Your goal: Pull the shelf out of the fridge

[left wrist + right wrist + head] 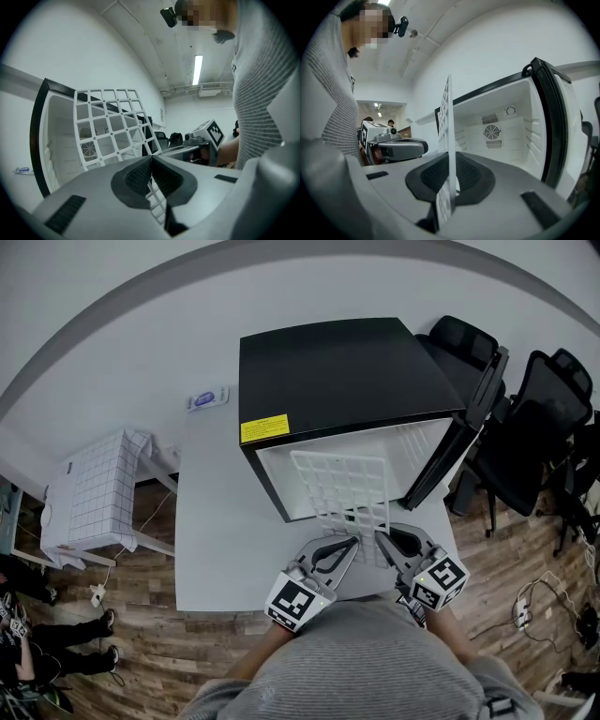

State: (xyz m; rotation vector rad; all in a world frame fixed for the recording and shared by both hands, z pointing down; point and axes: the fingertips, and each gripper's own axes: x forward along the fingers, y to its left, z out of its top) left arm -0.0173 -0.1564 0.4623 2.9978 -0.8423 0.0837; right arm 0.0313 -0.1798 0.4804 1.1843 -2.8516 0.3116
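Shelf point(339, 486) is shown drawn most of the way out of the fridge and held by its near edge over the white counter point(216, 540). Closest to the camera, both tongs are held low in front of the person's grey-striped torso, side by side, marker cubes toward the body and tips pointed away at the fridge. The left tongs point(349, 542) are seen pinched shut on the near left part of the white lattice; the right tongs point(382, 540) are clamped on the near right part, the grid being caught edge-on between their ribbed pads. Beyond the tips, the shelf is carried tilted in front of the opening. Its far edge is judged to lie at or just inside the mouth; whether it is fully free cannot be told. Further back, the black fridge point(337, 371) is seen with its door point(450, 451) swung wide to the right. What is judged to remain is the last stretch of withdrawal and setting the shelf down.
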